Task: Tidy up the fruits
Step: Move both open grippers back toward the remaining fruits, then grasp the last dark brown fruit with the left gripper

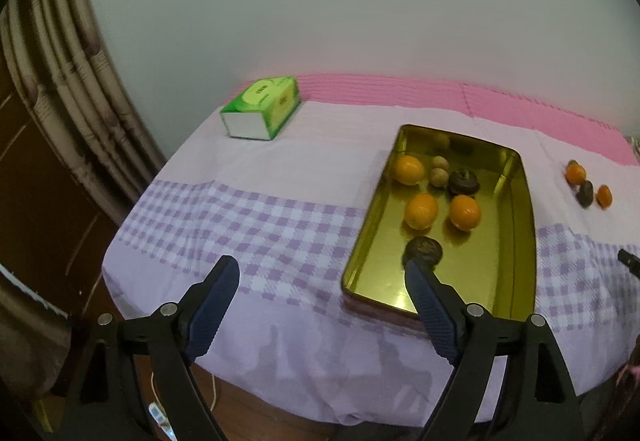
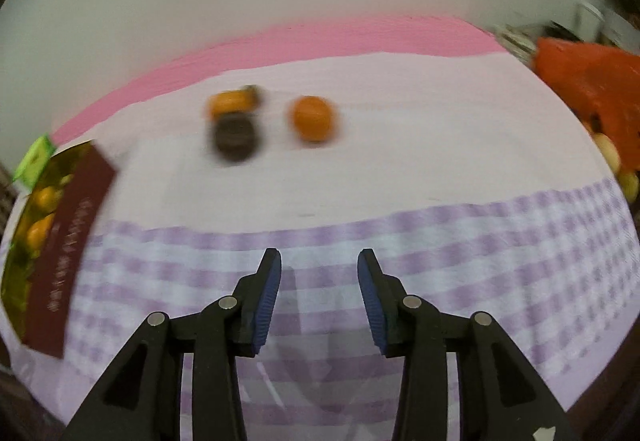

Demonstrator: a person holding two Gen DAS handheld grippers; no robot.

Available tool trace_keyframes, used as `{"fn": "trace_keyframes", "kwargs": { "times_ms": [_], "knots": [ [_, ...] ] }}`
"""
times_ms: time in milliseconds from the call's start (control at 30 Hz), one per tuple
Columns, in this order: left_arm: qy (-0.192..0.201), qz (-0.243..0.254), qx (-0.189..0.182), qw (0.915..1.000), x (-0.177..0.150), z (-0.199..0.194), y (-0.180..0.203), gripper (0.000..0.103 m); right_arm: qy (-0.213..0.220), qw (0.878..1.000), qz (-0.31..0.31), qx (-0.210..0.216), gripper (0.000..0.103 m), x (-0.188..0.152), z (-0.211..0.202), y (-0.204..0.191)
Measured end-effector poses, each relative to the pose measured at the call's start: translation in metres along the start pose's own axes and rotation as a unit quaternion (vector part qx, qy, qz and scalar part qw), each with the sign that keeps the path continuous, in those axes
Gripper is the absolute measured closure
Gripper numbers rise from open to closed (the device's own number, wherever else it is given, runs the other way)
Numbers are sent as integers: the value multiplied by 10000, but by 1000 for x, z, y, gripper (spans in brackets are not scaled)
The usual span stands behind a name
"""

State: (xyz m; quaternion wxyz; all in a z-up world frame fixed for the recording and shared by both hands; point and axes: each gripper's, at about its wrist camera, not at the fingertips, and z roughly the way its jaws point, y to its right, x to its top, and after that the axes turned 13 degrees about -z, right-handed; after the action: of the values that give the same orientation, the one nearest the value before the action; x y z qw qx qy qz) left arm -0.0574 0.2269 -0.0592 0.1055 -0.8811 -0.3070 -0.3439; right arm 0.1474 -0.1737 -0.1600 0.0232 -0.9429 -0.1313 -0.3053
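The surface [image 1: 280,161], under a lilac cloth with checked bands and a pink strip at the far edge, fills both views. Ahead and to the right of your left tongs [image 1: 320,283] sits the gold tray [image 1: 516,241]; its near rim lies just past the right-hand tip. In it you have three oranges [image 1: 421,211], two dark round fruits [image 1: 423,251] and two small tan ones [image 1: 438,177] (kind not identifiable). The nearer dark fruit lies just beyond that tip, seemingly not touching. The left tongs stand wide apart with nothing between them.

Far ahead and to the left of the left tongs sits a green tissue box [image 1: 262,109], well clear of the work.

Your right tongs [image 2: 319,257] show a moderate gap and hold nothing, over the checked band. Straight ahead, well apart from the tips, lie the loose fruits: an orange [image 2: 313,119] slightly right of centre, a dark fruit [image 2: 235,139] left of centre, and a second orange [image 2: 232,103] touching it from behind (all blurred). The tray's dark red outer wall [image 2: 68,253] is at far left.

Step in hand, as judged: fetching the remaining loose fruit. Next move calls for opening the right tongs wider, bringing them over the lone orange, closing gently on its sides, then carrying it left to the tray.
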Motion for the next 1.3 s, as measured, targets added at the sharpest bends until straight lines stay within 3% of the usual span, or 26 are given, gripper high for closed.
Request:
{"fn": "trace_keyframes", "kwargs": {
  "times_ms": [167, 300, 433, 533, 667, 900, 1000, 1133, 1300],
  "knots": [
    [-90, 304, -293, 9991, -4, -7, 21, 18, -133, 9994, 169, -282, 62, 2, 9, 40],
    [-193, 835, -882, 9924, -3, -19, 57, 18, -140, 9989, 199, -406, 56, 10, 14, 60],
    [-435, 1383, -1527, 9776, 1, -25, 106, 18, -118, 9985, 215, -491, 54, 18, 23, 79],
    [-677, 1600, -2122, 9616, 7, -24, 144, 18, -64, 9983, 293, -504, 51, 19, 28, 91],
    [-1287, 1574, -2845, 9369, 20, 0, 201, 18, 150, 9985, 283, -453, 40, 18, 31, 96],
    [-1765, 1326, -3305, 9176, 28, 54, 281, 18, 291, 9987, 383, -147, 30, 16, 28, 98],
    [-1799, 1469, -3266, 9162, 19, 71, 310, 18, 244, 9992, 289, -123, 23, 19, 31, 95],
    [-1749, 1607, -2933, 9260, 10, 98, 344, 20, 232, 9994, 249, -74, 19, 21, 34, 94],
    [-1678, 1634, -2815, 9305, 5, 115, 365, 20, 300, 9990, 336, 66, 16, 20, 32, 95]
  ]
}}
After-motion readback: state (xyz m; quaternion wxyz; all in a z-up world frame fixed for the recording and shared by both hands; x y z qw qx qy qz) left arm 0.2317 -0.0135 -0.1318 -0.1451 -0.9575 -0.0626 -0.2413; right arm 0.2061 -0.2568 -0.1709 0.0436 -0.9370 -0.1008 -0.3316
